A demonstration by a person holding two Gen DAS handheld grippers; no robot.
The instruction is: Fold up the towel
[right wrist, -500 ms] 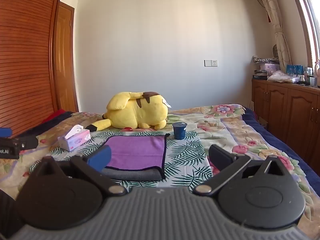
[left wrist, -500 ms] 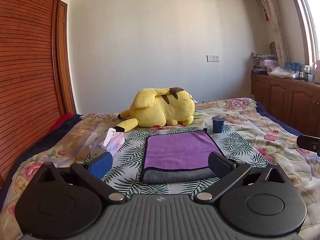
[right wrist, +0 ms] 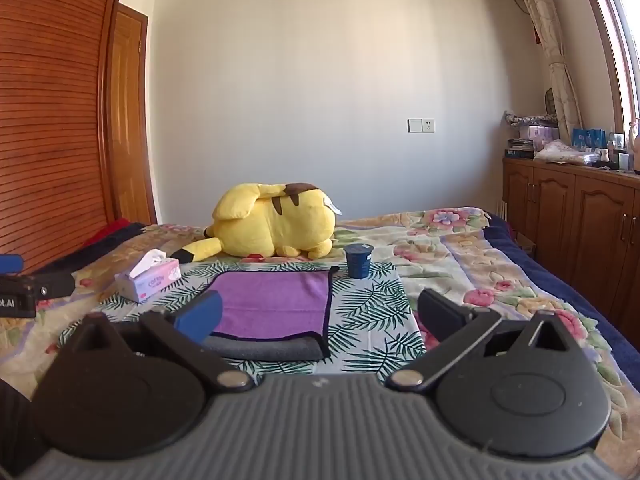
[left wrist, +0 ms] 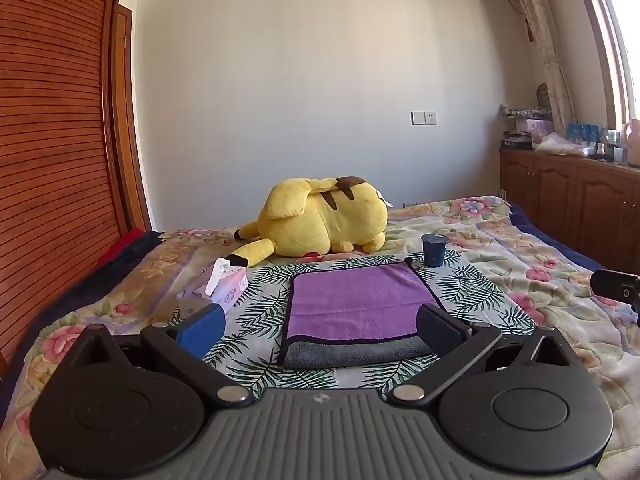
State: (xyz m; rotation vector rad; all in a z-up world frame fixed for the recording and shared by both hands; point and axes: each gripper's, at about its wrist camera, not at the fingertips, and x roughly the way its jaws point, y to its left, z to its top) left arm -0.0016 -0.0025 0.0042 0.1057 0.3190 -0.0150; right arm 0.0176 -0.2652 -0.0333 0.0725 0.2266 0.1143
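From the left wrist camera, the left gripper (left wrist: 320,330) is held low over the near edge of the bed (left wrist: 520,248), its two fingers spread wide apart and gripping nothing. The towel (left wrist: 360,300) lies flat on the palm-leaf cloth (left wrist: 260,308) straight ahead, already folded over once: a purple layer on top with a dark border, and a grey layer showing along the near edge. The right finger's pad (left wrist: 438,330) overlaps the towel's near right corner in the picture, though whether it touches the fabric I cannot tell. A tissue box (left wrist: 228,286) sits to the left of the towel, a small blue cup (left wrist: 434,250) stands just past its far right corner, and a yellow plush toy (left wrist: 324,218) lies behind on the floral bedspread. A bit of the other tool pokes in at the right edge.

From the right wrist camera, the right gripper (right wrist: 320,318) also hangs with its fingers wide apart and nothing between them. Here the towel (right wrist: 276,304) sits left of centre, with the blue left pad (right wrist: 200,316) in front of its near left part. The cup (right wrist: 359,260) stands upright beyond the towel's far right corner, the tissue box (right wrist: 150,278) is off to the left, and the plush toy (right wrist: 276,222) rests behind them
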